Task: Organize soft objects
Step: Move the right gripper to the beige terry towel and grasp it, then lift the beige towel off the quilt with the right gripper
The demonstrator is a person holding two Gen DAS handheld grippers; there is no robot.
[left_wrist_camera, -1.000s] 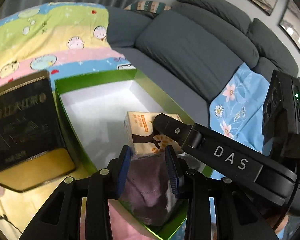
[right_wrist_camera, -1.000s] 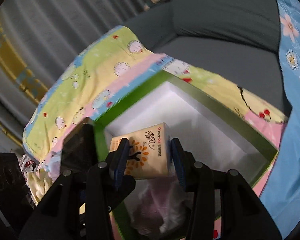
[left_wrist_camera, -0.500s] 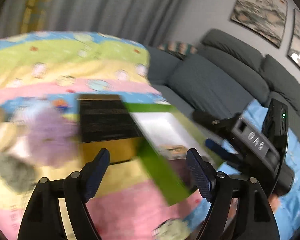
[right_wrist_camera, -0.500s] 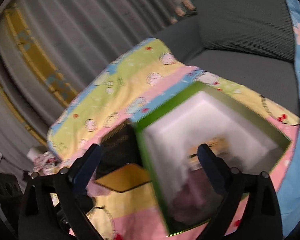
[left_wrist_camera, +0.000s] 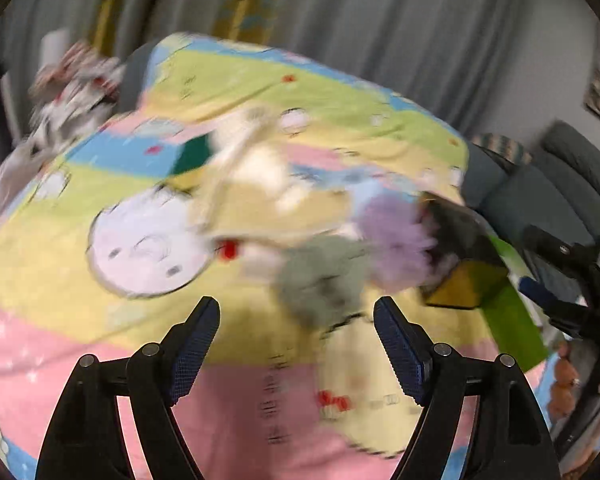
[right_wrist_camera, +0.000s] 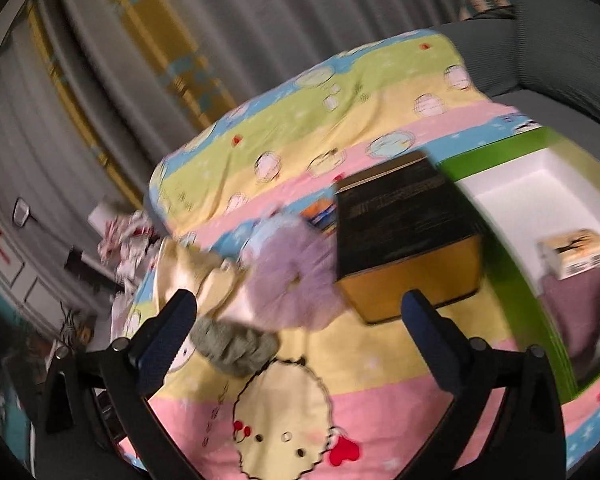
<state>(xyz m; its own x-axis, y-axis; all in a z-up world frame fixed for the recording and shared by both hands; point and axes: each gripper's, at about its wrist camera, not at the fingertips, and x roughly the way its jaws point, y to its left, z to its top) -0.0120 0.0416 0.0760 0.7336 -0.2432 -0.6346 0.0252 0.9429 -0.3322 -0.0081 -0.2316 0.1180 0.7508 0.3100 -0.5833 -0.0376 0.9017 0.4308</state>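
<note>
The right gripper (right_wrist_camera: 300,316) hangs over the striped cartoon blanket (right_wrist_camera: 340,128) with its jaws spread wide and nothing between them. Ahead lie a lilac scrunchie (right_wrist_camera: 290,278), a grey-green one (right_wrist_camera: 234,346) beside it and a cream cloth (right_wrist_camera: 196,276). A black-and-gold box (right_wrist_camera: 404,236) stands against the green box (right_wrist_camera: 500,264), where a tissue pack (right_wrist_camera: 576,254) rests beside purple fabric (right_wrist_camera: 568,304)

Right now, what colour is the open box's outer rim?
Bright green, with a white inside; the open box shows best in the right wrist view.
</note>
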